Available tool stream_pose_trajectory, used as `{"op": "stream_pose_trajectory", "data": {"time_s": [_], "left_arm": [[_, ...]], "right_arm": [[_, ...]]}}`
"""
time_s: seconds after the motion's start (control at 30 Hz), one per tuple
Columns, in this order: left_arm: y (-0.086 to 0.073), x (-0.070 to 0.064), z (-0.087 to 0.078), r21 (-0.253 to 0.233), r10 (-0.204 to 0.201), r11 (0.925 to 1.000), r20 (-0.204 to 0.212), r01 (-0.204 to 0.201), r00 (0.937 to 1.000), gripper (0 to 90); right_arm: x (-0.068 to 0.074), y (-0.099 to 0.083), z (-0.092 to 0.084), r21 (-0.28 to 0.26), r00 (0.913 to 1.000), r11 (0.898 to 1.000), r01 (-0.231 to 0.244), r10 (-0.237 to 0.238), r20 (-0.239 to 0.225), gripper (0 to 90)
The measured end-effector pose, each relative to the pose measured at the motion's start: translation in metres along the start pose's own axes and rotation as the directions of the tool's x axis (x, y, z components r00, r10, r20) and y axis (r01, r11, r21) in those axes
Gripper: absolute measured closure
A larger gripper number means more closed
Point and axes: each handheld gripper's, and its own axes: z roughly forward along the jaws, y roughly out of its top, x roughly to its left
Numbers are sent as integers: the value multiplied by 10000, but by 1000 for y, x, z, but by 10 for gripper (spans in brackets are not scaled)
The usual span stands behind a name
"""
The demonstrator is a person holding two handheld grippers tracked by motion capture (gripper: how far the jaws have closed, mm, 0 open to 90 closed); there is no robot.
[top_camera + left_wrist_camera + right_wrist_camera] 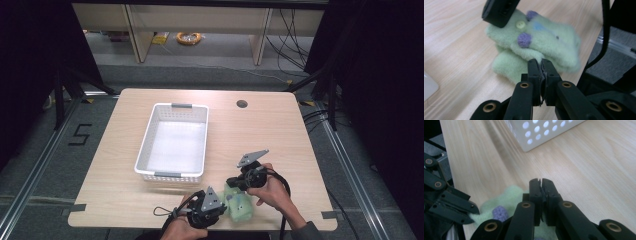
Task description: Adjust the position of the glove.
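now | left gripper jaws closed at green plush toy edge, grip unclear | right gripper jaws closed just above toy

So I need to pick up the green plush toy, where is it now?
In the high view the green plush toy lies at the table's near edge, between both grippers, right of the white basket's near corner.

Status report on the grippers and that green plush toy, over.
Left gripper shut at the toy's near edge. Right gripper shut above the toy. Toy on the table; basket beyond, nothing between.
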Motion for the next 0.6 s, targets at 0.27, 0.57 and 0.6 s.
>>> {"op": "stream_pose_trajectory", "data": {"time_s": [0.27,0.57,0.6], "left_arm": [[18,18,-19,-390,249,9989,-192,-257,9995,871],[37,31,-9,-176,106,9998,108,-104,9999,874],[40,30,-5,-222,-101,9997,136,104,9999,874]], "right_arm": [[16,-10,-29,-614,9960,9958,-679,712,533,879],[29,-41,-46,-1473,9816,9749,-1670,1785,684,881],[30,-45,-45,-1630,9788,9683,-1892,1992,478,881]]}}
